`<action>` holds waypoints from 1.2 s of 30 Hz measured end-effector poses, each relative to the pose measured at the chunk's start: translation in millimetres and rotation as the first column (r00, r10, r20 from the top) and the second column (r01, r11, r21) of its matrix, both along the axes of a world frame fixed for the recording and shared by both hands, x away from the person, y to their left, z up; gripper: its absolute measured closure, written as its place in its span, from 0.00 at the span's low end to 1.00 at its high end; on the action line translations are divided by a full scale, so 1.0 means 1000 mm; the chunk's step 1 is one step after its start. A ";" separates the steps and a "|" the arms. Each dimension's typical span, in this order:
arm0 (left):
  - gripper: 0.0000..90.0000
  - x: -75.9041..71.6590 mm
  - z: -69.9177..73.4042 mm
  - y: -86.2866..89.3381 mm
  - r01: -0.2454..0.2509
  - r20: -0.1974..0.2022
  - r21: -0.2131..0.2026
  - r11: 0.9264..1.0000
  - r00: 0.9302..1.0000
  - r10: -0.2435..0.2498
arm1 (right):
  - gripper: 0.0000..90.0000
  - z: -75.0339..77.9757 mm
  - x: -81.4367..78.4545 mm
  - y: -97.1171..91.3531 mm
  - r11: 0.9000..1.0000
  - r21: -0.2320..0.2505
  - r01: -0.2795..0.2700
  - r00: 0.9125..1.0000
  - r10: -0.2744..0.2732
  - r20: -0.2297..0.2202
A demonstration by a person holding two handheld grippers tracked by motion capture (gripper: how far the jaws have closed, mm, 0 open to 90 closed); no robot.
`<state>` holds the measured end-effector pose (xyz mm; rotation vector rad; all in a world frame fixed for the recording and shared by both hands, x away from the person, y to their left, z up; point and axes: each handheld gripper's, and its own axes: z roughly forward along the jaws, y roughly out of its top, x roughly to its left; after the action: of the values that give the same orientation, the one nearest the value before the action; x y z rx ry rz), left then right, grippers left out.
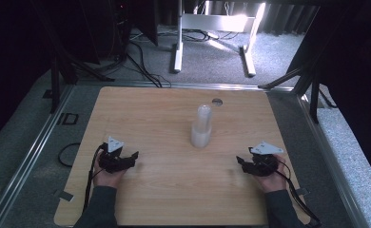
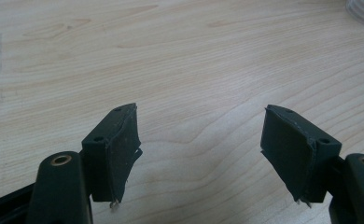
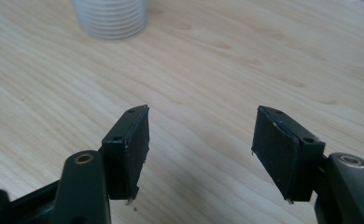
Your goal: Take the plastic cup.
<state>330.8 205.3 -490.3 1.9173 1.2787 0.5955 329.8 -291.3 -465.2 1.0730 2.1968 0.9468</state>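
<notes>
Stack of clear ribbed cups (image 1: 202, 127) upright mid-desk (image 1: 164, 190), between and beyond both hands; no legible label. Left gripper (image 1: 129, 157) jaws apart, empty. Right gripper (image 1: 242, 162) jaws apart, empty

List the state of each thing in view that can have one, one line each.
Translucent white ribbed plastic cup stack: upright at mid-table, untouched, apart from both grippers.
Left black two-jaw gripper: jaws open, nothing between them, low over the light wooden table.
Right black two-jaw gripper: jaws open, nothing between them, low over the table.
</notes>
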 end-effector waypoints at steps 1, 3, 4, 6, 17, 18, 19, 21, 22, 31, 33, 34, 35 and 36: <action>0.31 0.000 0.000 0.000 0.002 -0.002 -0.004 1.000 1.000 -0.002 | 0.40 -0.001 0.000 0.002 1.000 -0.001 -0.008 1.000 0.008 0.000; 0.31 -0.001 0.001 0.000 0.009 -0.001 -0.014 1.000 1.000 -0.009 | 0.40 -0.001 -0.001 0.003 1.000 -0.004 -0.013 1.000 0.013 -0.002; 0.31 -0.001 0.001 0.000 0.009 -0.001 -0.014 1.000 1.000 -0.009 | 0.40 -0.001 -0.001 0.003 1.000 -0.004 -0.013 1.000 0.013 -0.002; 0.33 -0.002 0.002 -0.002 0.035 0.006 -0.025 0.999 0.999 -0.035 | 0.42 0.000 -0.001 0.005 1.000 -0.001 -0.021 1.000 0.021 -0.004; 0.43 -0.004 0.011 -0.016 0.085 0.065 -0.022 0.996 0.994 -0.084 | 0.52 0.010 -0.003 0.007 0.999 0.012 -0.048 0.999 0.048 0.016; 0.43 -0.004 0.012 -0.016 0.089 0.063 -0.026 0.996 0.994 -0.088 | 0.52 0.011 -0.002 0.007 0.998 0.007 -0.056 0.998 0.056 0.019; 0.44 -0.003 0.012 -0.016 0.095 0.056 -0.024 0.995 0.994 -0.094 | 0.51 0.012 -0.002 0.007 0.998 0.004 -0.059 0.998 0.059 0.017; 0.45 -0.001 0.014 -0.017 0.109 0.046 -0.047 0.993 0.993 -0.107 | 0.51 0.014 -0.002 0.008 0.998 0.006 -0.062 0.998 0.062 0.012; 0.45 -0.001 0.014 -0.017 0.109 0.046 -0.047 0.993 0.993 -0.107 | 0.51 0.014 -0.002 0.008 0.998 0.006 -0.062 0.998 0.062 0.012; 0.43 0.008 0.029 -0.037 0.195 0.069 -0.036 0.980 0.979 -0.192 | 0.57 0.037 0.001 0.013 0.994 -0.016 -0.110 0.993 0.111 0.049; 0.43 0.009 0.030 -0.040 0.204 0.071 -0.033 0.978 0.977 -0.201 | 0.57 0.040 0.002 0.013 0.993 -0.020 -0.114 0.992 0.115 0.054; 0.43 0.011 0.031 -0.044 0.213 0.074 -0.029 0.977 0.975 -0.210 | 0.57 0.042 0.003 0.014 0.993 -0.021 -0.117 0.992 0.118 0.053; 0.43 0.012 0.033 -0.049 0.224 0.075 -0.026 0.974 0.972 -0.222 | 0.56 0.044 0.004 0.015 0.992 -0.016 -0.124 0.991 0.125 0.050; 0.42 0.014 0.034 -0.054 0.233 0.080 -0.025 0.972 0.970 -0.231 | 0.56 0.047 0.005 0.016 0.991 -0.018 -0.134 0.989 0.135 0.052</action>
<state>344.6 151.6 -456.0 1.9611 0.9923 0.5170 335.2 -275.2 -418.5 0.8916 2.2516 1.0044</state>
